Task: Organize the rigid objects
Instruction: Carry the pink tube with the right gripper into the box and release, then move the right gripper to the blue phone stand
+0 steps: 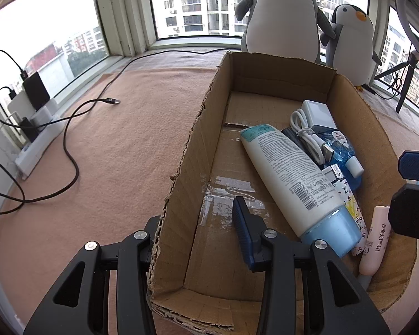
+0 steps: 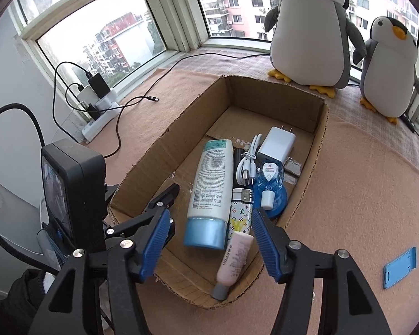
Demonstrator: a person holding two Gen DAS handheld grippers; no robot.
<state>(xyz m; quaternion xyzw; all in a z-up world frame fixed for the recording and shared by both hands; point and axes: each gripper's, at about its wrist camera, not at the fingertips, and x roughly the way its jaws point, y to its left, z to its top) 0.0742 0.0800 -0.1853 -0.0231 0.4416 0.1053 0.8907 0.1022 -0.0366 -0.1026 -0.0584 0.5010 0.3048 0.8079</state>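
An open cardboard box (image 2: 318,117) sits on a pink blanket. My left gripper (image 1: 195,217) is shut on the box's left wall (image 1: 181,167), one finger inside and the other outside; the right wrist view shows it (image 2: 164,195) clamped there. Inside lie a white tube with a blue cap (image 2: 209,192), a patterned lighter (image 2: 240,212), a blue bottle (image 2: 271,184), a white charger (image 2: 276,142) and a coiled white cable (image 2: 247,164). My right gripper (image 2: 209,240) is open above a pink tube (image 2: 236,256) in the box's near corner, its pads not touching it.
Two plush penguins (image 2: 310,33) stand behind the box by the window. A blue card (image 2: 399,268) lies on the blanket to the right. Black cables (image 1: 69,153) and a power strip with chargers (image 1: 36,139) sit at the left. A tripod (image 1: 405,78) stands at the far right.
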